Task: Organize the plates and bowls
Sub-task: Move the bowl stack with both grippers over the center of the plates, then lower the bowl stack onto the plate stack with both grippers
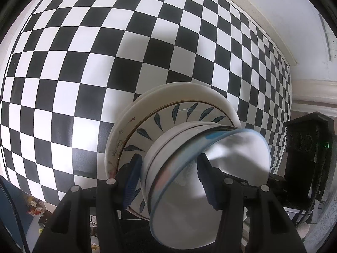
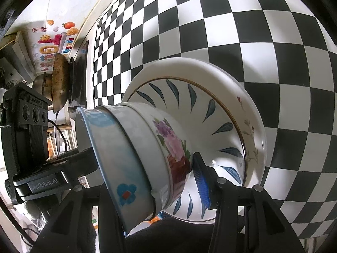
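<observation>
A stack of dishes stands on a black-and-white checkered cloth (image 1: 147,48). At the bottom is a white plate (image 1: 118,135) with small flowers, then a leaf-pattern plate (image 1: 168,118), then nested bowls with a blue-rimmed bowl (image 1: 227,168) on top. My left gripper (image 1: 168,179) straddles the wall of the bowl stack, one finger outside, one inside. In the right wrist view the same white plate (image 2: 248,113), leaf plate (image 2: 189,101), a flowered bowl (image 2: 174,147) and the blue-flower bowl (image 2: 126,168) show. My right gripper (image 2: 147,181) grips the bowl stack from the opposite side.
The other gripper body shows in each view, the right one (image 1: 307,147) and the left one (image 2: 31,139). A brass pan (image 2: 60,80) and pots stand near a wall with colourful stickers (image 2: 54,42). A white wall (image 1: 284,10) borders the cloth.
</observation>
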Demonstrator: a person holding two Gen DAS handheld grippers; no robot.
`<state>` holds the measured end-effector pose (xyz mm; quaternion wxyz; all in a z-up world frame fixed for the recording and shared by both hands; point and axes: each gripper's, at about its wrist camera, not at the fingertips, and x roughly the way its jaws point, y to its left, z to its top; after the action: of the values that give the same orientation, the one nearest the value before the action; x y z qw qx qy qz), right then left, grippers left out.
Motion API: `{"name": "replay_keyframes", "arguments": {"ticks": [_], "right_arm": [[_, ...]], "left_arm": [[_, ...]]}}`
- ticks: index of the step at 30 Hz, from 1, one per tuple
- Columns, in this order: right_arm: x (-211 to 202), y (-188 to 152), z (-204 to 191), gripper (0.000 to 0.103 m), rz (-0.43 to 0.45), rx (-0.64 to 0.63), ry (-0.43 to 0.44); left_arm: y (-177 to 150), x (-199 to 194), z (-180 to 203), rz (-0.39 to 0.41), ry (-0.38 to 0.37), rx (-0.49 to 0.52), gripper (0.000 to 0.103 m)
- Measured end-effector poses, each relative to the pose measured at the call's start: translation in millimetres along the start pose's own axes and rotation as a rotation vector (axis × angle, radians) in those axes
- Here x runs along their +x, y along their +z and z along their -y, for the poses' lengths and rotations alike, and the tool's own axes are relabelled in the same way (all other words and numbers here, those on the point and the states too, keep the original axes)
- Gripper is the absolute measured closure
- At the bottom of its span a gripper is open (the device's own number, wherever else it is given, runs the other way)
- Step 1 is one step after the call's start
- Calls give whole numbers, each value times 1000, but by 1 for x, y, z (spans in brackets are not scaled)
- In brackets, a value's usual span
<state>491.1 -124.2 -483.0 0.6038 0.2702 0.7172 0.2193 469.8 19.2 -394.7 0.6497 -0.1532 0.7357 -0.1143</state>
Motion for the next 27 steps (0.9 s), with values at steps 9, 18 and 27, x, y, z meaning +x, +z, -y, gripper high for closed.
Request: {"name": "replay_keyframes", "arguments": {"ticks": [9,18,27], "right_arm": [[-2,-2,-4,54,-8,-2,-30],[-6,-5,-2,54,-5,-2,-53],[-14,-8,-16,54,17,-46,-140]], "left_arm": [[0,-3,3,8,4,2,53],[-1,-3,9,14,13,19,53],[-6,-15,15,53,65,47,53]]}}
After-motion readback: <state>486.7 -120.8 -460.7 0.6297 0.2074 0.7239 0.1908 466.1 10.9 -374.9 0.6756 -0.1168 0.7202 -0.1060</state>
